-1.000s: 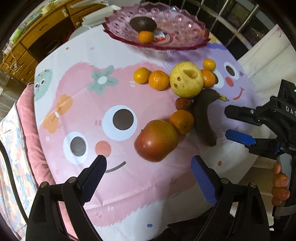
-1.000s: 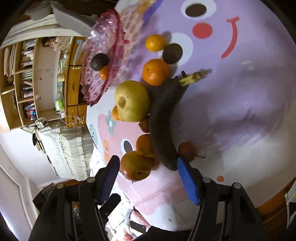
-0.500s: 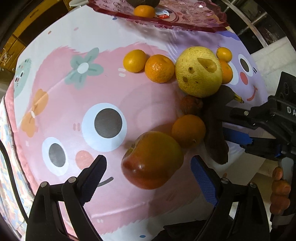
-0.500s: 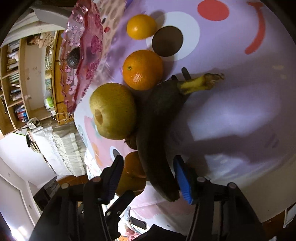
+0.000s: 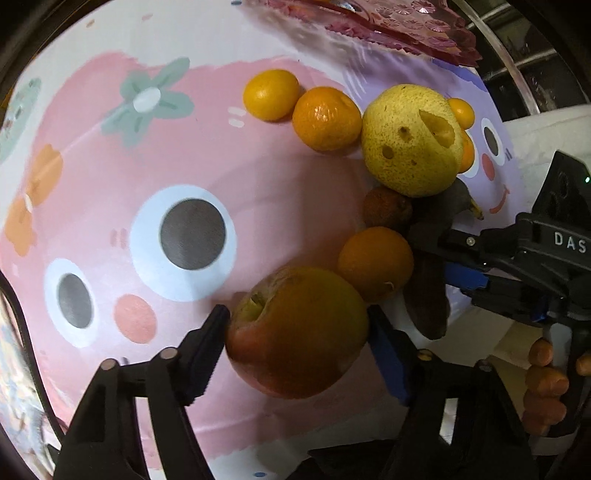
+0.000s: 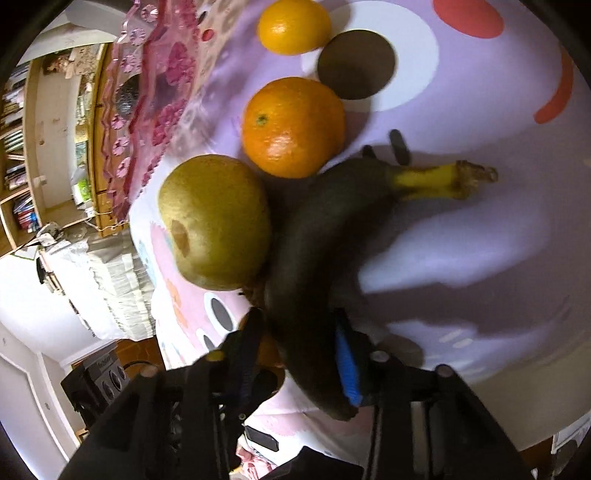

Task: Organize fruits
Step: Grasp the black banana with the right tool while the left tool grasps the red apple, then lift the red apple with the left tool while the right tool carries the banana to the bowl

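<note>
Now both grippers have dropped onto the fruit pile and are closing at once. A second ago the left gripper [image 5: 297, 325] hung well above the cloth [image 5: 110, 166] with its jaws wide; it has since sunk over the apple [image 5: 297, 332], and its jaws are closing, with the pads at or just touching the apple's two sides. The right gripper [image 6: 295, 350] has likewise come down and forward from a loose straddle; its jaws are closing on the lower half of the black banana [image 6: 314, 258], and they look clamped on it. The apple sits on the pink part of the cloth, touching an orange [image 5: 375, 262] behind it. The banana lies between the pear [image 6: 216, 221] and the purple part of the cloth, its yellow stem [image 6: 439, 179] pointing away. Neither fruit looks lifted yet. The pink dish [image 5: 388, 26] sits beyond the pile at the top of the left view, so I judge this as the grasp step before carrying both fruits there. Most of the sorting is still ahead: several oranges and the pear lie loose on the cloth.
</note>
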Tool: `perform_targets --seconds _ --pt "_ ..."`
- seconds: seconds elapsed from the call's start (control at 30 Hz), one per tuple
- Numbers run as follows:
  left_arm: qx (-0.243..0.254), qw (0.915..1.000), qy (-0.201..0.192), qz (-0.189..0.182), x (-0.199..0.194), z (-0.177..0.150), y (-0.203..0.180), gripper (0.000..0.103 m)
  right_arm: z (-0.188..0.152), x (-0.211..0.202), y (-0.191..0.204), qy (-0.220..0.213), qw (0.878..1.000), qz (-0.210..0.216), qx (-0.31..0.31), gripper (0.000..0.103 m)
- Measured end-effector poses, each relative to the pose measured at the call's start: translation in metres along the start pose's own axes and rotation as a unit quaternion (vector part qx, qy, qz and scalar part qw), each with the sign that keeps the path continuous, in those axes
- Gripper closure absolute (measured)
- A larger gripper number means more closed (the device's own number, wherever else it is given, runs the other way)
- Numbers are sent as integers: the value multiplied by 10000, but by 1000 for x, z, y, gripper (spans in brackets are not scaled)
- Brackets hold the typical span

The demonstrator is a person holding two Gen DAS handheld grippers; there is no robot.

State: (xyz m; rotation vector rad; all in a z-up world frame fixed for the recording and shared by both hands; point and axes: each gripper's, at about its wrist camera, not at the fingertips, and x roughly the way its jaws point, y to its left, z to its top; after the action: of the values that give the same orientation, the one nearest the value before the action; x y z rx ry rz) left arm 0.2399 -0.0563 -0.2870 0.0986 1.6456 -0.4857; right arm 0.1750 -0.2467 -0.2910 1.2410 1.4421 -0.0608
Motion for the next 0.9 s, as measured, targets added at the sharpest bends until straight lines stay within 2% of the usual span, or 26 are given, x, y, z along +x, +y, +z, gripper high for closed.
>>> perform_targets --seconds 0.13,0.23,0.4,0.6,0.9 --pt "-19 10000 -34 -1 3 -6 2 32 3 -1 -2 12 10000 10 -19 72" --pt "-58 9998 -56 156 2 -12 6 32 3 -2 -4 -14 10000 -14 -98 73" --pt "-182 9993 -276 195 -16 -32 12 32 -3 -9 -3 -107 9998 34 -171 74" --pt "-188 9978 -617 150 -40 -52 14 32 -22 -24 -5 -308 9989 250 -241 75" --pt "150 9937 -1105 116 -86 -76 10 32 -64 -53 -7 -824 9943 578 -362 76"
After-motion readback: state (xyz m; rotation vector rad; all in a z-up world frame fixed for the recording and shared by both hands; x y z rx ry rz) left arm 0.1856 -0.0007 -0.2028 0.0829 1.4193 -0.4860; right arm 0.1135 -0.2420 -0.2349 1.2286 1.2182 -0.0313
